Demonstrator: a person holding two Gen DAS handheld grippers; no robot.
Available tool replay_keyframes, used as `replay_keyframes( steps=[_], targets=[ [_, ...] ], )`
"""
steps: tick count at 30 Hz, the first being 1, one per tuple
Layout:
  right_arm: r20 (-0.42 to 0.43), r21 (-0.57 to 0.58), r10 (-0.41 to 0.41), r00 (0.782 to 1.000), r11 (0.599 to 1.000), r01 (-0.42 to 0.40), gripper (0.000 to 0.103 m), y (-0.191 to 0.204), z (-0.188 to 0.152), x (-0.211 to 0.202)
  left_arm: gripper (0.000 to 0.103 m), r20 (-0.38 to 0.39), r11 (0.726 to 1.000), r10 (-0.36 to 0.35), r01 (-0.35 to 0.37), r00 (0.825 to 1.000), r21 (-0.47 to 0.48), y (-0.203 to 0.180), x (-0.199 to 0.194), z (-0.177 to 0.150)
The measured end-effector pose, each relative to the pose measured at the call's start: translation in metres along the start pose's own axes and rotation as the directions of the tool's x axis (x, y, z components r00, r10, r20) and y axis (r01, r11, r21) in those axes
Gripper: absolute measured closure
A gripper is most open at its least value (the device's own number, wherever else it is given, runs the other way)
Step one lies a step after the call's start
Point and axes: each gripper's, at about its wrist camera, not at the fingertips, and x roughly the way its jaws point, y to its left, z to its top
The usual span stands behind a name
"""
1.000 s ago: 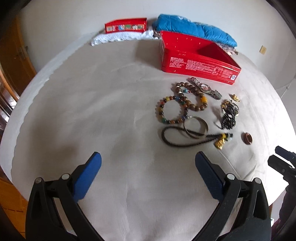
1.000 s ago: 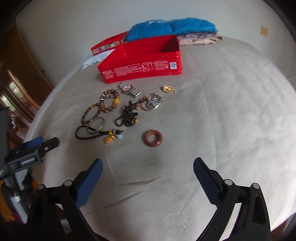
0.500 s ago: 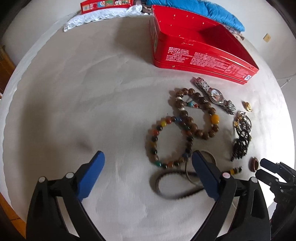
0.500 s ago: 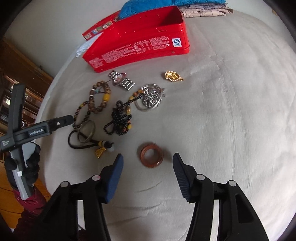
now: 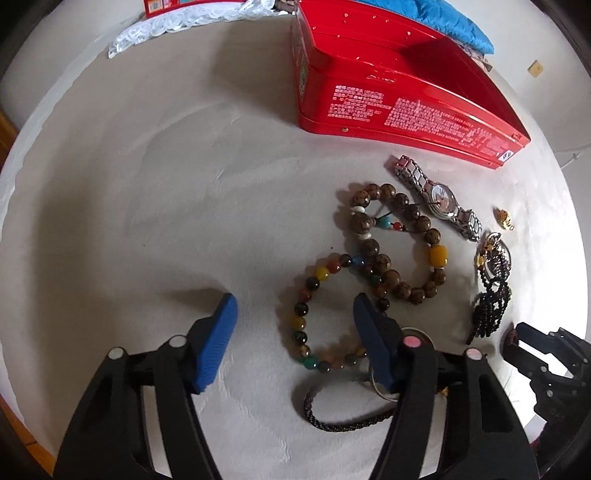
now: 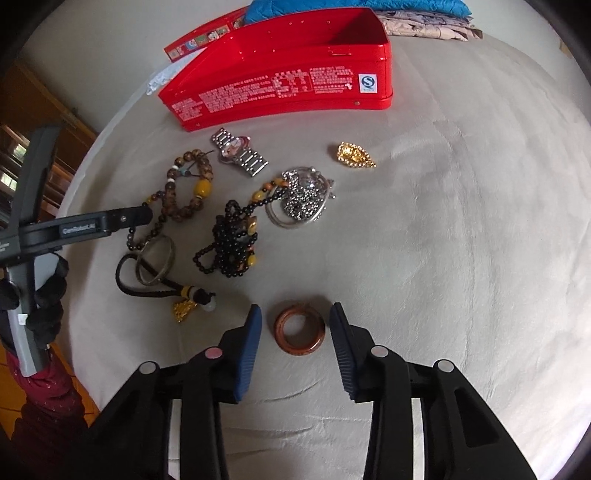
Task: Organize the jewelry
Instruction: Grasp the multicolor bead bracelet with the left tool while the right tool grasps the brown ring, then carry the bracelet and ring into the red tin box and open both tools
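Jewelry lies on a beige bedcover in front of an open red tin point(image 5: 388, 92) point(image 6: 280, 85). My left gripper point(image 5: 294, 301) points down over a multicoloured bead bracelet point(image 5: 306, 291). Its jaws are closing. The bracelet's left arc lies between the blue pads, untouched, and the right finger point(image 5: 373, 343) covers the bracelet's right side. My right gripper point(image 6: 295, 308) straddles a brown wooden ring point(image 6: 299, 330), its jaws also closing with a gap on each side. That gripper shows at the right edge point(image 5: 535, 343) of the left wrist view.
Nearby lie a brown bead bracelet point(image 5: 399, 258), a steel watch point(image 6: 240, 151), a black bead necklace point(image 6: 229, 243), a silver chain heap point(image 6: 303, 195), a gold pendant point(image 6: 354, 155), and a bangle on a black cord point(image 6: 155, 258). Blue cloth point(image 5: 443, 18) and a red lid point(image 6: 199, 37) sit behind the tin.
Both grippers came forward and down over the jewelry while their jaws narrowed. The left now straddles the multicoloured bracelet, and the right straddles the brown ring.
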Motion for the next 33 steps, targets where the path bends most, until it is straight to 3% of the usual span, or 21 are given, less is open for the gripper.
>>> replay_keyframes(
  steps=[3,5,12,19,24,33],
  targets=[
    [-0.001,-0.017,-0.021,1.0,1.0,0.021,0.066,0.004,-0.004,0.001,0.047,0.001,1.0,0.003,-0.003,1.0,0.029,-0.011,0.001,-0.004],
    [0.005,-0.035,-0.051,0.999,0.998,0.051,0.073,0.008,-0.007,0.001,0.053,0.004,0.999,0.014,-0.015,1.0,0.035,-0.014,0.001,-0.004],
    [0.021,-0.051,-0.072,0.997,0.996,0.073,0.073,0.013,-0.015,-0.001,0.096,0.014,1.0,0.02,-0.02,1.0,0.002,-0.006,0.0,-0.007],
    [0.047,-0.041,-0.042,0.998,0.998,0.044,0.073,0.014,-0.017,-0.012,0.097,0.032,0.999,-0.046,0.047,0.998,-0.023,0.007,-0.008,-0.012],
    [0.077,-0.029,-0.043,0.996,0.999,0.046,0.073,0.006,-0.011,-0.026,0.097,0.098,0.995,-0.087,0.09,0.991,-0.034,0.016,-0.033,-0.016],
    [0.123,-0.036,-0.042,0.991,0.998,0.047,0.073,0.007,0.022,-0.042,0.097,0.236,0.988,-0.151,0.156,0.96,-0.003,-0.006,-0.077,-0.006]
  ],
)
